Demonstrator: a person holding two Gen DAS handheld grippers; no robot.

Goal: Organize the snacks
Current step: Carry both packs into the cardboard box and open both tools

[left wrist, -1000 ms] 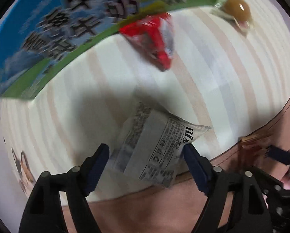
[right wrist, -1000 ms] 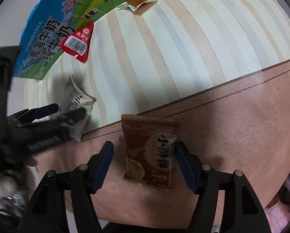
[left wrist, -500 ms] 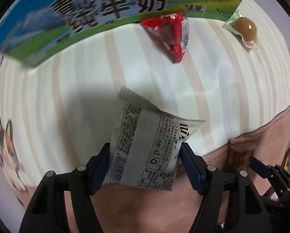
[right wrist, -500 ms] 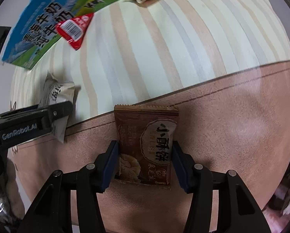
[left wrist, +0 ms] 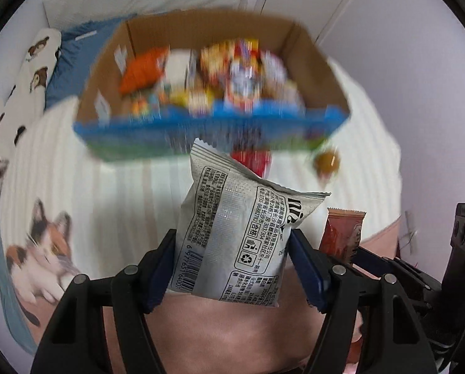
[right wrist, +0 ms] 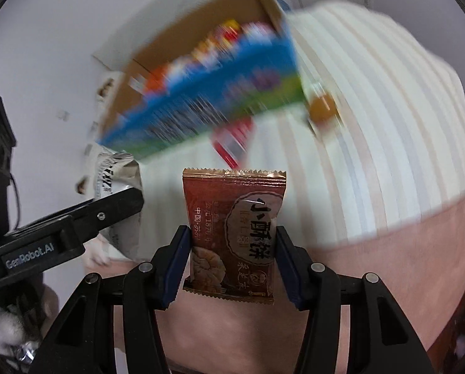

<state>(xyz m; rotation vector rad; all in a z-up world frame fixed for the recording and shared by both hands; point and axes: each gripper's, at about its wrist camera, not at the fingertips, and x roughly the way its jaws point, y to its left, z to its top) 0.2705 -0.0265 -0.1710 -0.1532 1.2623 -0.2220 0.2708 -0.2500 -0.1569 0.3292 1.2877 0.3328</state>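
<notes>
We look across a bed spread with a striped sheet (left wrist: 114,193) and a pink blanket (right wrist: 388,249), a cat-print cover (left wrist: 42,249) and blue pillow (left wrist: 73,62) at left, under plain white walls (left wrist: 403,46) in even, soft light.

Both views are evenly and softly lit, with no hard shadows or glare. Strong motion blur smears the cardboard box (left wrist: 213,71) in the upper half of each frame, while the held grey packet (left wrist: 238,237) and brown packet (right wrist: 235,237) near centre stay sharp. Fisheye curvature bends the edges, and the corners are black.
</notes>
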